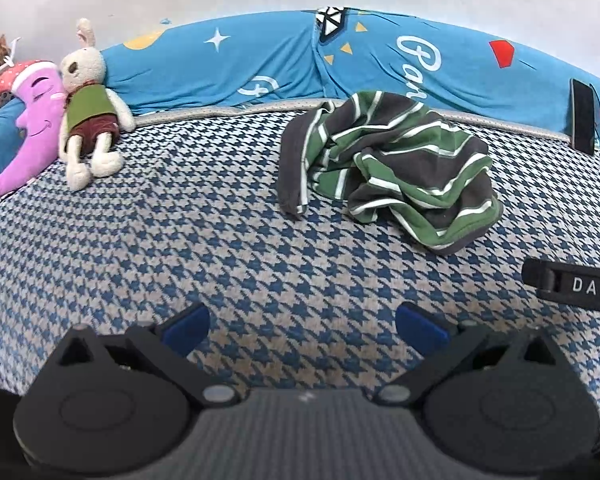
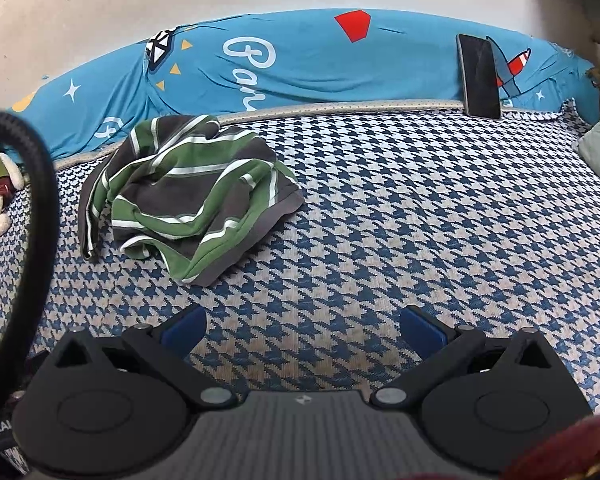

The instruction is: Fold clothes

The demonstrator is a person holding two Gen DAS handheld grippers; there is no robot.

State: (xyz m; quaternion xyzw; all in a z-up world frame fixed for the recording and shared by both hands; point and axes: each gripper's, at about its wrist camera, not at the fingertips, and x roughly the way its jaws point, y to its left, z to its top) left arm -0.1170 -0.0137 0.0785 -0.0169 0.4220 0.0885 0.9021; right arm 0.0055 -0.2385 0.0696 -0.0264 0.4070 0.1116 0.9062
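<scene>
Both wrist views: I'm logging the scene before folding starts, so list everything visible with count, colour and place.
striped garment: one, green, grey and white, crumpled mid-bed.
bed cover: one, blue-and-cream houndstooth.
long cushion: one, bright blue, printed, along the wall.
phone: one, black, leaning on the cushion.
rabbit toy: one, cream, green vest, left.
moon pillow: one, purple, far left.
cable: one, black, left edge.
left claw: open, blue pads.
right claw: open, blue pads.
</scene>
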